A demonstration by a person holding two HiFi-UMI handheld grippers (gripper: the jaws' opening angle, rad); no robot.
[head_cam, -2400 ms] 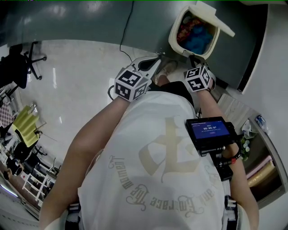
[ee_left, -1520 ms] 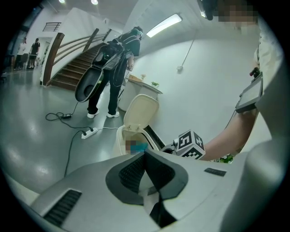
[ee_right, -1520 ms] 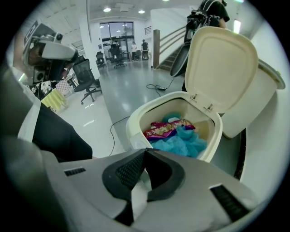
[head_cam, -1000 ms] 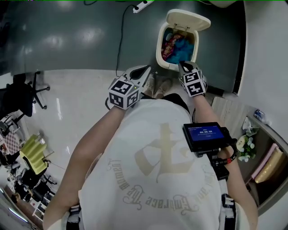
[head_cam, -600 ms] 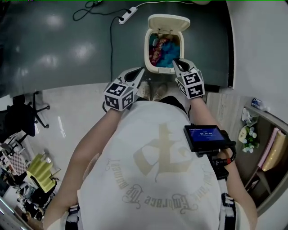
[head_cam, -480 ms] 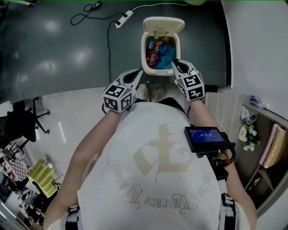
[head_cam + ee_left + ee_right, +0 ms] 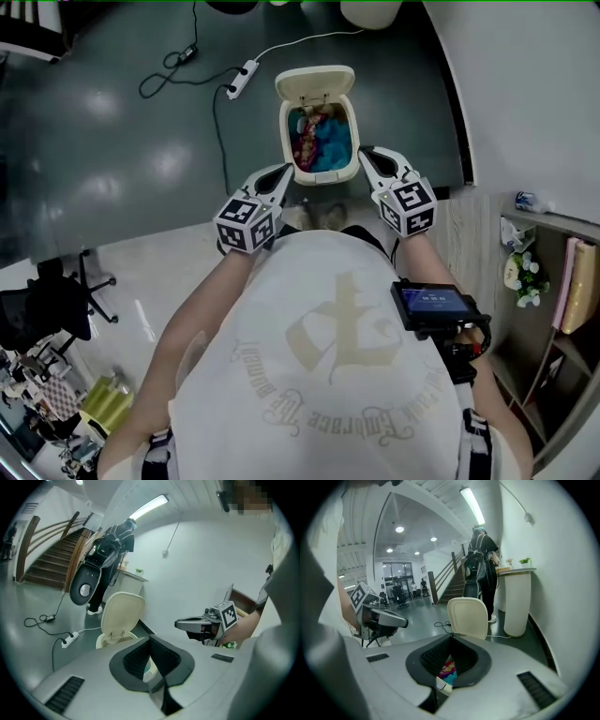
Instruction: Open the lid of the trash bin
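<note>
The trash bin (image 7: pixel 323 177) stands on the floor just ahead of both grippers, its lid (image 7: pixel 315 84) tipped up (colourful rubbish (image 7: pixel 322 148), perhaps wrappers, inside). The left hand-held gripper (image 7: pixel 282 172) and right hand-held gripper (image 7: pixel 366 152) are both closed and empty.

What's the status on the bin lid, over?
Left gripper shut, empty. Right gripper shut, empty. Lid up, trash bin open. Power strip lies off left.

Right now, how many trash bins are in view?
1. The trash bin stands on the dark floor ahead of the left gripper and the right gripper, its lid up and colourful rubbish inside. Others could be hidden behind the person.
</note>
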